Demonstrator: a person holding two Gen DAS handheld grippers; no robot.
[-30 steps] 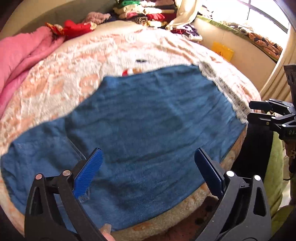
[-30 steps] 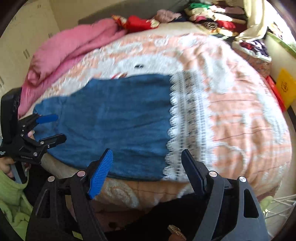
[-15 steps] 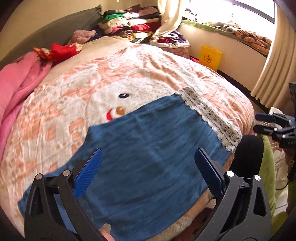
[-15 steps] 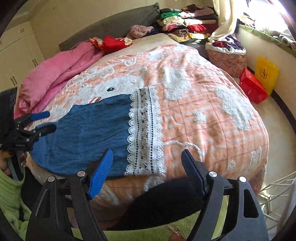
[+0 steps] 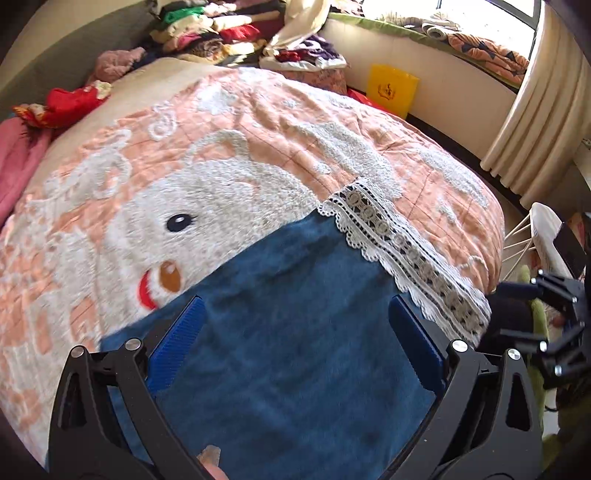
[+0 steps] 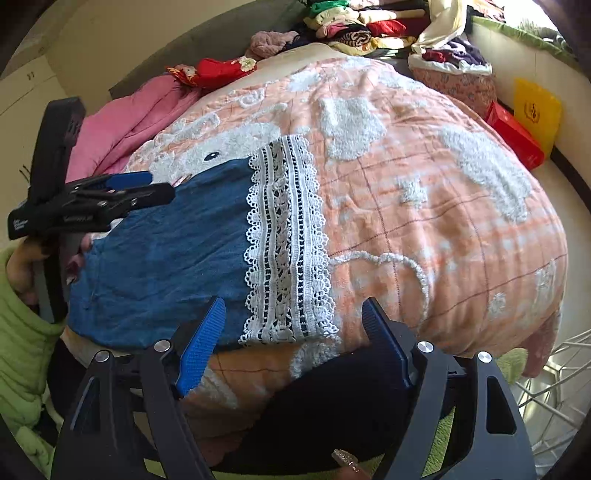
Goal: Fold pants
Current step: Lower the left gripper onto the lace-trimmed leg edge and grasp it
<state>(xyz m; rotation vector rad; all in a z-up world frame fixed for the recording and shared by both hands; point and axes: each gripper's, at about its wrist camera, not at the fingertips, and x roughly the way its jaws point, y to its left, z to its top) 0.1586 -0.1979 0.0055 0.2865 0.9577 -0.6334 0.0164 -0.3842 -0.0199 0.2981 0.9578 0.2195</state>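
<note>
Blue pants (image 5: pixel 295 350) with a white lace hem (image 5: pixel 402 258) lie flat on the peach bedspread near the bed's front edge; they also show in the right wrist view (image 6: pixel 166 254), lace hem (image 6: pixel 284 240) to the right. My left gripper (image 5: pixel 295 339) is open and empty, hovering over the blue cloth. My right gripper (image 6: pixel 291 339) is open and empty, just in front of the lace hem at the bed edge. The left gripper also shows in the right wrist view (image 6: pixel 147 188), over the pants' left end.
The peach bedspread (image 6: pixel 424 184) with white bear shapes covers the bed. A pink blanket (image 6: pixel 122 125) lies at the left. Stacked clothes (image 5: pixel 221 33) sit at the far end. A yellow bag (image 5: pixel 391 88) and red box (image 6: pixel 513 136) stand on the floor at right.
Both grippers have drawn back and swung to the right, towards the lace hem end of the pants. Both stay open and empty. The pants have not moved.
</note>
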